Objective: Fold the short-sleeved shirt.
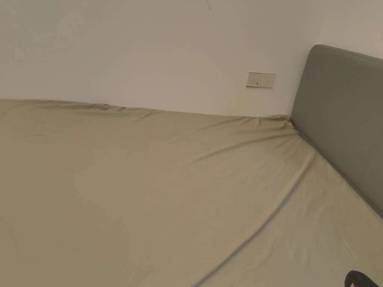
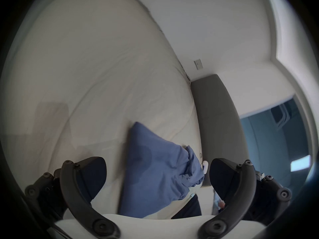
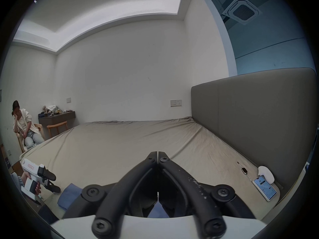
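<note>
While bunched at one end, blue shirt lies on bed.

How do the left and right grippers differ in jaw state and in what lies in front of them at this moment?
The left gripper has its jaws spread wide apart; the right gripper has its jaws closed tip to tip with nothing visible between the tips. The left gripper looks at the crumpled blue shirt between its jaws, not gripped; the right gripper points across the tan bed sheet toward the wall. Both have black curved jaws and neither holds the shirt.

blue shirt lies rumpled on the bed sheet
</note>
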